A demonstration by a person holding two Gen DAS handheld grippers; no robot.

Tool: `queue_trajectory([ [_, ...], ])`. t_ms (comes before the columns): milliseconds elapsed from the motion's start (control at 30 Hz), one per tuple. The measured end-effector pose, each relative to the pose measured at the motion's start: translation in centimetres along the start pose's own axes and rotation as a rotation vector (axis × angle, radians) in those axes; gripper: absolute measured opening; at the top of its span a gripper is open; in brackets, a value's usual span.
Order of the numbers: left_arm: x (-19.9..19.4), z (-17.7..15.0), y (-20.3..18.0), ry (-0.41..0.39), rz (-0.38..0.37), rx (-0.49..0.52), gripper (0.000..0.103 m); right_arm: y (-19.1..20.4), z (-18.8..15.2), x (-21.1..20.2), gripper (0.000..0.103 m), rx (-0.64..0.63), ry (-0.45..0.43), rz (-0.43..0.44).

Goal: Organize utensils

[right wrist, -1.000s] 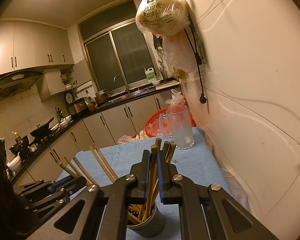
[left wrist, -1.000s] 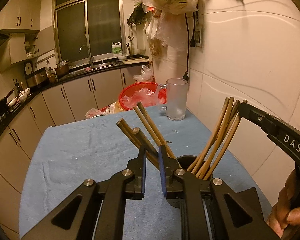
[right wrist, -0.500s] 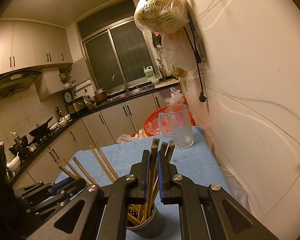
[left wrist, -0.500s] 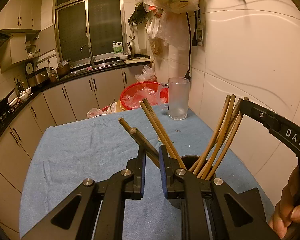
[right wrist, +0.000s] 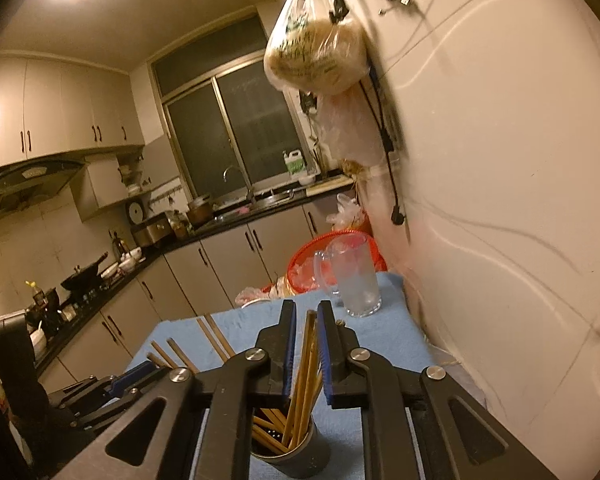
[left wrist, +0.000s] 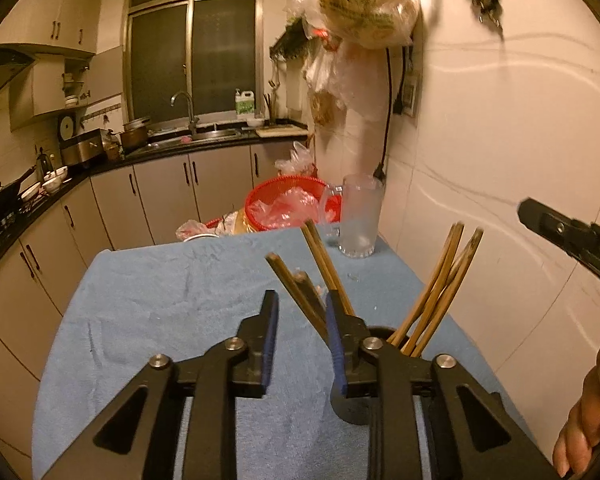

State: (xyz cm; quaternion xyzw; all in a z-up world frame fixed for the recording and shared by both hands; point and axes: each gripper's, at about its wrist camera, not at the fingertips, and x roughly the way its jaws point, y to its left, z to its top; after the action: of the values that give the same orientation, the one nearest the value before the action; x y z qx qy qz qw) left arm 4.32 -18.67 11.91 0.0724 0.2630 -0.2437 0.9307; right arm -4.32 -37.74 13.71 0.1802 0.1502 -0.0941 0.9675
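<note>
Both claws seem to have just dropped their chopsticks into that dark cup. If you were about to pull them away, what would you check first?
1. Left gripper open: ok, its jaws stand apart.
2. Right gripper open: ok, a gap shows either side of the chopsticks between its fingers.
3. Chopsticks in the dark cup: ok, lower ends inside, tops fanning out.
4. Chopsticks clear of the left gripper: cannot tell, a few cross close to its right finger.
5. Cup upright on the blue cloth: ok.
6. Glass mug out of the way: ok, it stands apart at the far edge.
</note>
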Motion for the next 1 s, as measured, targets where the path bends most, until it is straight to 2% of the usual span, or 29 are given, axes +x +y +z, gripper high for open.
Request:
queue_trajectory([
  [33, -0.7, 0.1, 0.2, -0.012, 0.005, -0.010, 0.040, 0.1, 0.1, -0.3, 0.023, 0.000, -0.003, -0.004],
  [100, -2.0, 0.0, 0.7, -0.043, 0.017, -0.027, 0.049, 0.2, 0.0, -1.5, 0.042, -0.001, -0.013, -0.019],
  [133, -2.8, -0.2, 1.0, -0.059, 0.028, -0.033, 0.054, 0.3, -0.2, -2.2, 0.061, -0.002, -0.022, -0.026],
  [167, -3.4, -0.3, 1.3, -0.071, 0.039, -0.036, 0.056, 0.4, -0.2, -2.8, 0.069, -0.003, -0.032, -0.035],
  [233, -4.8, -0.9, 2.0, -0.085, 0.060, -0.046, 0.066, 0.7, -0.7, -3.7, 0.069, -0.013, -0.040, -0.060],
  [400, -7.3, -3.5, 3.8, -0.083, 0.137, -0.077, 0.082, 1.8, -3.5, -5.9, 0.074, -0.028, 0.001, -0.131],
  [500, -8.0, -5.4, 4.5, -0.054, 0.230, -0.067, 0.088, 2.3, -5.8, -6.7, 0.075, -0.027, 0.038, -0.178],
  [633, -8.3, -7.6, 5.0, 0.019, 0.305, -0.035, 0.095, 3.6, -8.9, -7.7, 0.079, -0.032, 0.095, -0.269],
  [733, -8.6, -9.0, 5.3, 0.049, 0.339, -0.019, 0.096, 5.2, -10.5, -8.0, 0.081, -0.099, 0.140, -0.327],
  [800, -8.8, -9.9, 5.3, 0.079, 0.361, 0.013, 0.096, 5.8, -11.2, -8.6, 0.081, -0.113, 0.131, -0.360],
  [1000, -10.1, -12.0, 5.5, 0.111, 0.362, 0.024, 0.096, 7.3, -12.7, -10.2, 0.081, -0.157, 0.136, -0.375],
])
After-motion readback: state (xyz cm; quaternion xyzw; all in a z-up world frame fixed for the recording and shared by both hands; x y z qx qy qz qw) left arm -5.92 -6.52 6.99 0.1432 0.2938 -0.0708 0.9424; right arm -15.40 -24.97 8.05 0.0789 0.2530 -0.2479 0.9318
